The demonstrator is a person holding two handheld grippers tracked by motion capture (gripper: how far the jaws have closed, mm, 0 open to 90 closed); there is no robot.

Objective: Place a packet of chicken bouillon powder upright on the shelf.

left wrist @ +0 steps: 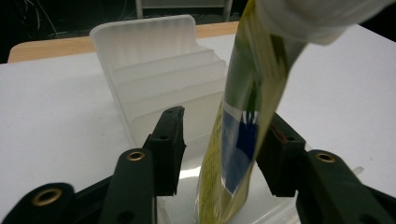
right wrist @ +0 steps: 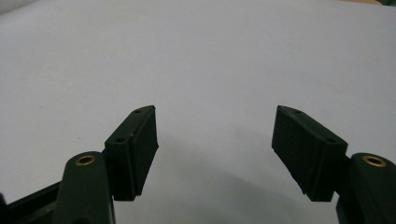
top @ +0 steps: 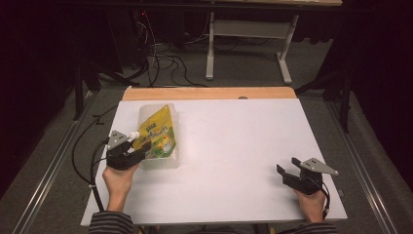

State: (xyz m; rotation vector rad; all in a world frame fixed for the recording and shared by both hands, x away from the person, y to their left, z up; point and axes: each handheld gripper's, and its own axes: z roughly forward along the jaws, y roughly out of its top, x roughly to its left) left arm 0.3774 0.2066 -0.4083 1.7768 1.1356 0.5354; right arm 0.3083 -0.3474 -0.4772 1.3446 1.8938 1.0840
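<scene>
- Your left gripper has its jaws wide around the yellow pouch (contact unclear), which stands in the clear rack near the table's left edge.
- Your right gripper is spread wide, holding nothing, over bare tabletop by the right edge.

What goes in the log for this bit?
left hand-held gripper: open around pouch | pouch: in rack | right hand-held gripper: open
</scene>
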